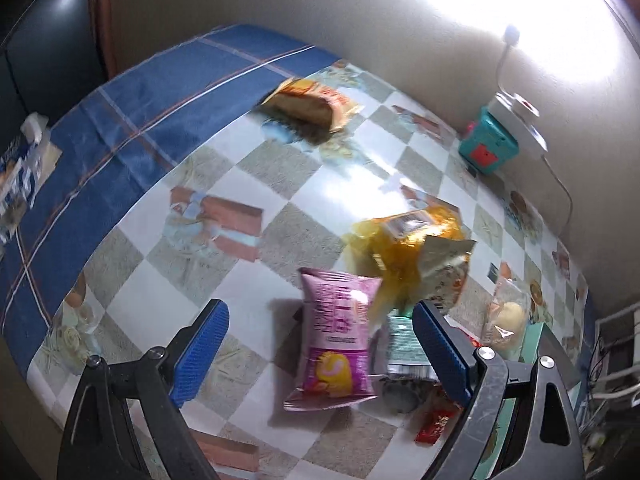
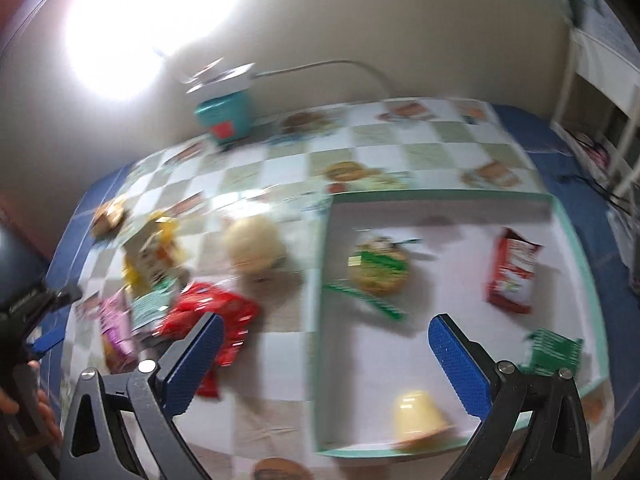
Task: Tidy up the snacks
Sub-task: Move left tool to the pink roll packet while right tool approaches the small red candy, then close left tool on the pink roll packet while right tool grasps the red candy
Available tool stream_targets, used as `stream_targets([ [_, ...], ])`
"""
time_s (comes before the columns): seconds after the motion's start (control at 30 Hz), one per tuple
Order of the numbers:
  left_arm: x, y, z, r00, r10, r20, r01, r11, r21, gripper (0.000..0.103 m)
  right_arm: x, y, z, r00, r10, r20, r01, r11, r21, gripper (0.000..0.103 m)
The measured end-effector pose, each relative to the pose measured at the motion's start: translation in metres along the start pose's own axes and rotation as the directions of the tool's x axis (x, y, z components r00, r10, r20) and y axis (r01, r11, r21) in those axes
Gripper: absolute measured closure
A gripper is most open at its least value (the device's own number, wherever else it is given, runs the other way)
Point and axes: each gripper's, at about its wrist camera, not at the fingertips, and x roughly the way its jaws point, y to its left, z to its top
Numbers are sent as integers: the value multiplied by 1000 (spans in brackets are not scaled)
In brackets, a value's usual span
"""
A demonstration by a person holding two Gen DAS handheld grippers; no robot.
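In the left wrist view my left gripper (image 1: 320,344) is open above a pink snack bag (image 1: 336,336) lying between its fingers. A yellow bag (image 1: 408,248), a green-white packet (image 1: 404,344) and a red candy (image 1: 436,424) lie beside it; an orange pack (image 1: 312,106) lies farther off. In the right wrist view my right gripper (image 2: 324,360) is open and empty over the left edge of a white tray with a green rim (image 2: 440,200). The tray holds a green noodle pack (image 2: 378,270), a red bag (image 2: 512,276), a green packet (image 2: 554,350) and a yellow cup (image 2: 418,414).
A teal box (image 2: 226,116) with a white device and cable stands by the wall. A red bag (image 2: 212,316) and a bun in clear wrap (image 2: 252,248) lie left of the tray. The checkered tablecloth (image 1: 280,208) borders blue cloth (image 1: 140,120).
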Motion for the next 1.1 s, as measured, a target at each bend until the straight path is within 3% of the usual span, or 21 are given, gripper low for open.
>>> stream_targets([
  [0.17, 3, 23, 7, 998, -45, -32, 43, 998, -56, 10, 15, 34, -7, 998, 35, -55, -37, 999, -37, 0],
  [0.47, 12, 23, 6, 997, -71, -40, 71, 997, -19, 10, 42, 78, -25, 987, 47, -154, -60, 995, -82, 1],
  [0.63, 23, 12, 1, 996, -65, -53, 67, 997, 29, 15, 54, 86, -32, 982, 16, -189, -37, 994, -105, 15],
  [0.77, 32, -1, -4, 997, -38, -66, 44, 996, 81, 16, 59, 88, -36, 977, 19, -213, -43, 993, -108, 17],
  [0.83, 37, -6, -7, 996, -26, -86, 34, 995, 99, 16, 62, 88, -37, 975, 15, -221, -41, 993, -112, 25],
  [0.97, 44, -9, -10, 992, -39, -123, 52, 993, 102, 17, 68, 89, -40, 969, 22, -247, -50, 993, -108, 29],
  [1.03, 46, -11, -12, 991, -26, -131, 41, 993, 114, 31, 70, 89, -42, 966, 28, -257, -58, 992, -108, 37],
  [1.1, 49, -13, -13, 989, -17, -146, 34, 992, 120, 35, 72, 90, -43, 964, 35, -263, -65, 992, -107, 38],
])
